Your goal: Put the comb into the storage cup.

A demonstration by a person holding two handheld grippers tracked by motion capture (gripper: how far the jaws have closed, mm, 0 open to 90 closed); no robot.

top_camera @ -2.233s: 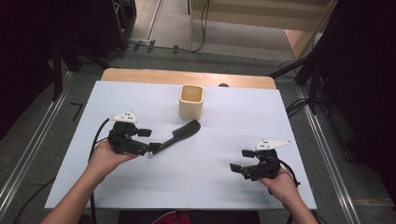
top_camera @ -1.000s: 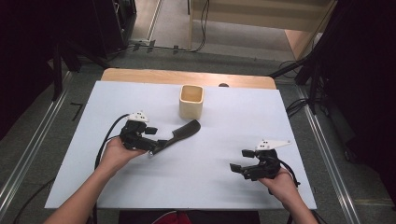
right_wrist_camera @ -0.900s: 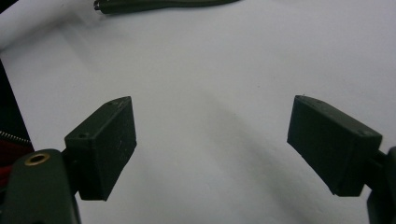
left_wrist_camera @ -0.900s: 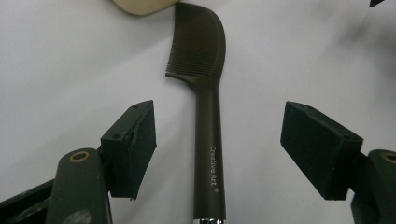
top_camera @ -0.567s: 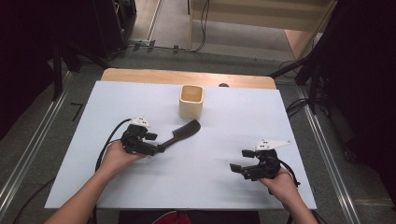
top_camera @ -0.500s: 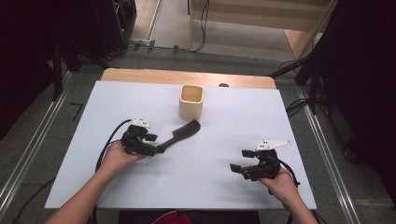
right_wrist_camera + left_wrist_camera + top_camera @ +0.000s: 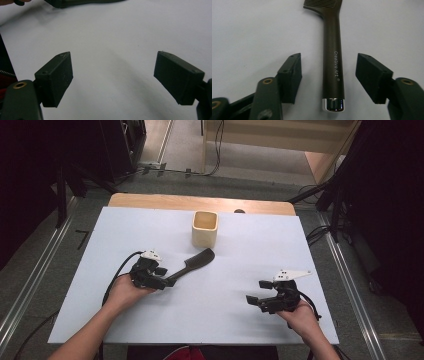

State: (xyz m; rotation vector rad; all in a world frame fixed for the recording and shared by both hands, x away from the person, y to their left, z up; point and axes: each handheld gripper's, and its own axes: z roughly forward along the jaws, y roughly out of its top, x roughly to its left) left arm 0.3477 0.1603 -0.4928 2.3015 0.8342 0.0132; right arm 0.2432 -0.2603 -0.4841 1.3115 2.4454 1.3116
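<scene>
— White counter (image 7: 150, 230) sheet has open room all round; how's my left gripper (image 7: 329, 75)?
— Its jaws have just been closing around the brush (image 7: 333, 62) handle, pads not yet touching; the brush lies flat just in front of the cup (image 7: 205, 228).
— My right gripper (image 7: 113, 77)?
— Jaws wide open over bare sheet near the front edge.

"Creative Art ®" in white on brush handle (image 7: 332, 65)
</scene>
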